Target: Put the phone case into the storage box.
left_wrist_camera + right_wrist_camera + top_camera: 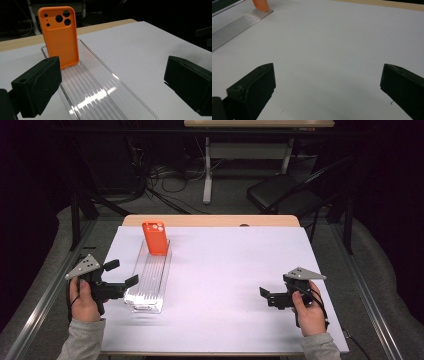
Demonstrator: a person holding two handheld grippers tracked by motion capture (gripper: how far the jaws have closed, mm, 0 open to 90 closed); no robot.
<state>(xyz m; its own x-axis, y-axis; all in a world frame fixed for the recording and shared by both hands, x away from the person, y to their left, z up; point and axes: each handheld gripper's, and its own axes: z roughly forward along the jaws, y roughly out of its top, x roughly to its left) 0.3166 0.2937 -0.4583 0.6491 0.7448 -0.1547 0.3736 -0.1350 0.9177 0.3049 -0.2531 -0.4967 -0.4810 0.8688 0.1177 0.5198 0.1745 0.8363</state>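
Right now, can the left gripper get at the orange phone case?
Probably yes. The left gripper is open beside the clear tray, and the case stands upright at the tray's far end with nothing between them in the left gripper view.

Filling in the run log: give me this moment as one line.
left gripper: open, at tray | right gripper: open, over table | case: upright in tray's far end

orange phone case (pixel 261 5) cut off at top edge, clear tray (pixel 234 26) cropped left
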